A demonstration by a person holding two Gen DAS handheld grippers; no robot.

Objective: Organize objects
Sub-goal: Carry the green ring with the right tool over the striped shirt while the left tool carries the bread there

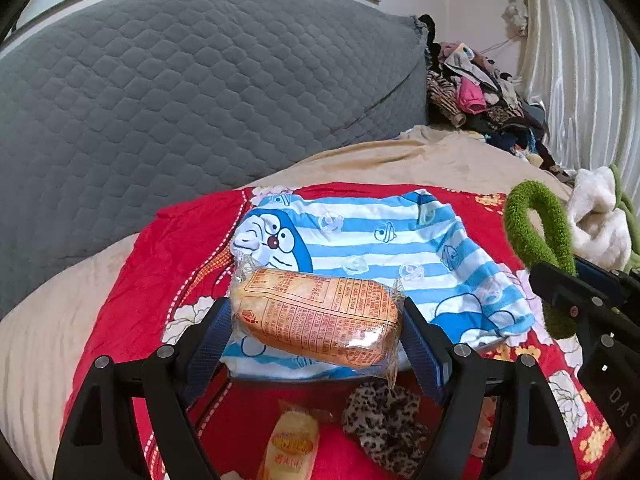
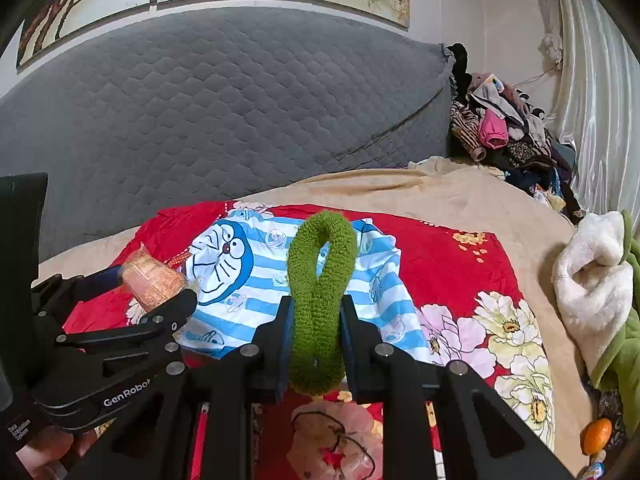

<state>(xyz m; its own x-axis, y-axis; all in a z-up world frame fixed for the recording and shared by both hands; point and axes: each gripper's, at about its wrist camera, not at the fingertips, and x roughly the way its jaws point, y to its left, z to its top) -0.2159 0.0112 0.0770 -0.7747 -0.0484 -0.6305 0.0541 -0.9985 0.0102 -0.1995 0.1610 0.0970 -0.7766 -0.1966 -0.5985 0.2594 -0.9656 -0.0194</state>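
My left gripper (image 1: pixel 318 314) is shut on a wrapped bread loaf (image 1: pixel 316 320) in clear film with orange print, its blue pads pressing both ends. The loaf hangs over a blue-and-white striped cartoon garment (image 1: pixel 380 240) that lies on a red floral cloth (image 1: pixel 160 256). In the right wrist view my right gripper (image 2: pixel 316 304) is shut on a fuzzy green hair loop (image 2: pixel 320 264), which stands up out of the jaws above the same garment (image 2: pixel 248 296). The left gripper (image 2: pixel 154 284) with the loaf (image 2: pixel 150 280) shows at the left there.
A leopard-print scrunchie (image 1: pixel 384 420) and a small yellow snack pack (image 1: pixel 292 444) lie on the red cloth below the loaf. A pink scrunchie (image 2: pixel 332 440) lies under the right gripper. Behind is a grey quilted cushion (image 1: pixel 180 100); a clothes pile (image 2: pixel 504 136) and a white fleece (image 2: pixel 592 280) are to the right.
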